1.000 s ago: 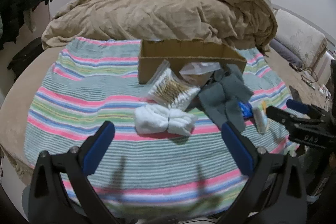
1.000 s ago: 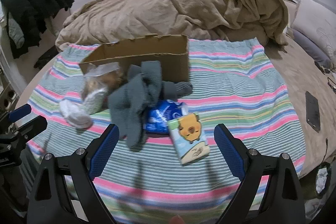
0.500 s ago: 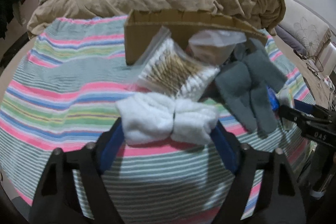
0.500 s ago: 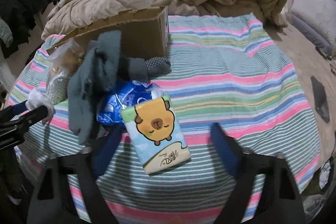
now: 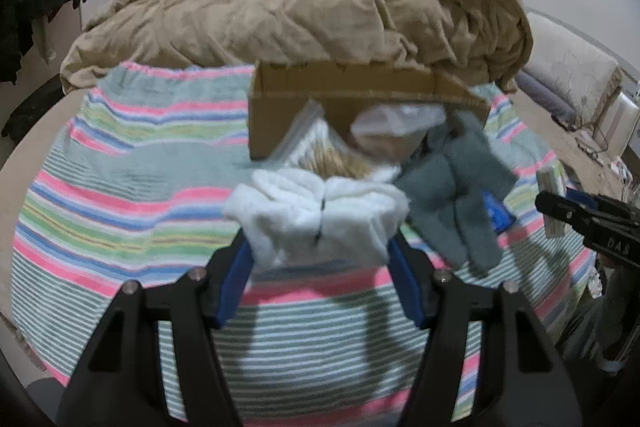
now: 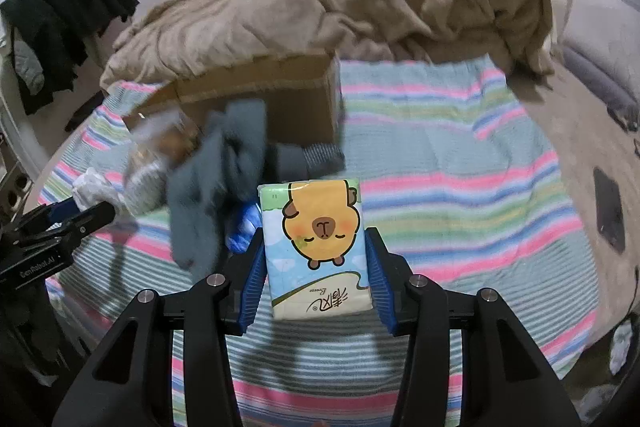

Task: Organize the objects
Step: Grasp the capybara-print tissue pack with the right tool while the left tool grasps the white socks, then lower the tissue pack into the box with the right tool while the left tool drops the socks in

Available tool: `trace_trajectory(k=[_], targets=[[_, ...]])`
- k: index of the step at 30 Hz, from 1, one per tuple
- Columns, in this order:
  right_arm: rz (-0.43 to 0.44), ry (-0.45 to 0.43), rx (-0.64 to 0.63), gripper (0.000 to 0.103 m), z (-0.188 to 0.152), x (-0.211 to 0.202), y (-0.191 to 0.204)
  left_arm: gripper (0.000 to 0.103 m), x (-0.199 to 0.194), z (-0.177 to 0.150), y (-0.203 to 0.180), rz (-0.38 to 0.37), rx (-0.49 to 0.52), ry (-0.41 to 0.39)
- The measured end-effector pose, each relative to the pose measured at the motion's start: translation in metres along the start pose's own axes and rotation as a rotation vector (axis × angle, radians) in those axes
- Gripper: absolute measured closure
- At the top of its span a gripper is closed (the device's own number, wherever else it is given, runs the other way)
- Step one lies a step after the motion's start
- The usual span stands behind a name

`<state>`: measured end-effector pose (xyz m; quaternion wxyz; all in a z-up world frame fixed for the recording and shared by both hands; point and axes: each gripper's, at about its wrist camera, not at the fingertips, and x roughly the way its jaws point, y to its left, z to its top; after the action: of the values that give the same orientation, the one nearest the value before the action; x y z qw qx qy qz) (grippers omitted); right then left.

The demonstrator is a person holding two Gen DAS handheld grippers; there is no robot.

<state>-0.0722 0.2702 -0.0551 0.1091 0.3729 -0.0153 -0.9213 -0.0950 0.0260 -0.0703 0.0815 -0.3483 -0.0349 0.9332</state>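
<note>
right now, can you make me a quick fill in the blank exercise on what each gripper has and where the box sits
1. The left gripper is closed on a bundle of ____ socks.
2. The tissue pack in the right gripper shows a cartoon ____.
3. The cardboard box stands on the ____ blanket.
4. The socks lying between the two held items are ____.

Missing words: white; capybara; striped; grey
</note>
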Motion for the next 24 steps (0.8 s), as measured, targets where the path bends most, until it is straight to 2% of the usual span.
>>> trace_trajectory(k=[6, 11, 16, 24], targets=[[0.023, -0.081, -0.061, 0.053, 0.043, -0.017, 0.015, 0.039, -0.025, 0.038, -0.002, -0.039, 0.014, -0.073], [0.025, -0.133, -0.107, 0.053, 0.085, -0.010, 0.023, 0.039, -0.019, 0.076, -0.006, -0.050, 0.039, -0.107], [0.040, -0.134, -0.127, 0.053, 0.116, 0.011, 0.024, 0.039, 0.012, 0.109, -0.012, -0.053, 0.074, -0.104], [0.028, -0.077, -0.139, 0.053, 0.140, 0.079, 0.020, 0.039, 0.086, 0.129, -0.009, -0.068, 0.065, -0.002]])
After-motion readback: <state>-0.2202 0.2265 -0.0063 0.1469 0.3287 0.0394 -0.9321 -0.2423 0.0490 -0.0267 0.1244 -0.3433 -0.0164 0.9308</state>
